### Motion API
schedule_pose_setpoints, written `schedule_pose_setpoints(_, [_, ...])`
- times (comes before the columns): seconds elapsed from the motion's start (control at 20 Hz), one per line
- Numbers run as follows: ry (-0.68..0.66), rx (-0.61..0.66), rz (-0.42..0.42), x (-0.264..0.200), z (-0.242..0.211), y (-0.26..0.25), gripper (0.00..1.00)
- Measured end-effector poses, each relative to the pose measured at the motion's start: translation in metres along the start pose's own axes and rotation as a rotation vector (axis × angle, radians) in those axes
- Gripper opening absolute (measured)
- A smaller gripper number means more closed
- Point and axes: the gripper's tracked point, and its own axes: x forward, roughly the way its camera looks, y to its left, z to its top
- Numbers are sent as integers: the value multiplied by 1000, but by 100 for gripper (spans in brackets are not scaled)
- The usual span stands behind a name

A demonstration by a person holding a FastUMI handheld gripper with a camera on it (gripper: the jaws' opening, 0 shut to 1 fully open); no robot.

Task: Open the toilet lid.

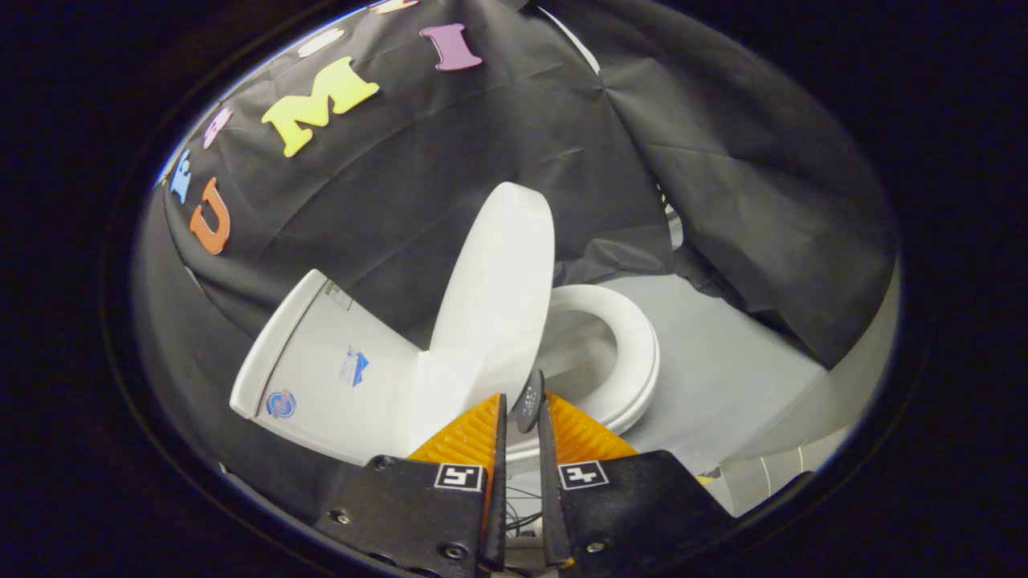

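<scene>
A white toilet stands ahead, with its tank (pixel 321 361) to the left of the fingers. The lid (pixel 498 297) is lifted well off the seat and stands nearly upright. The seat ring (pixel 634 353) lies flat, and the open bowl (pixel 578 357) shows inside it. A small dark tab (pixel 530 395) sticks out from the lid's lower edge. My gripper (pixel 522 405) is nearly closed, with the tab pinched between its fingertips, right at the lid's edge.
Black cloth walls close in behind and to the right of the toilet. A grey floor (pixel 723 361) spreads out beyond the seat on the right. A pale curved panel (pixel 803 457) sits low on the right.
</scene>
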Motion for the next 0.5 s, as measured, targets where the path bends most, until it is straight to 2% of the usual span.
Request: schedule_pose_setpoints(0.5, [-49,-91,22,-19,8,47,21])
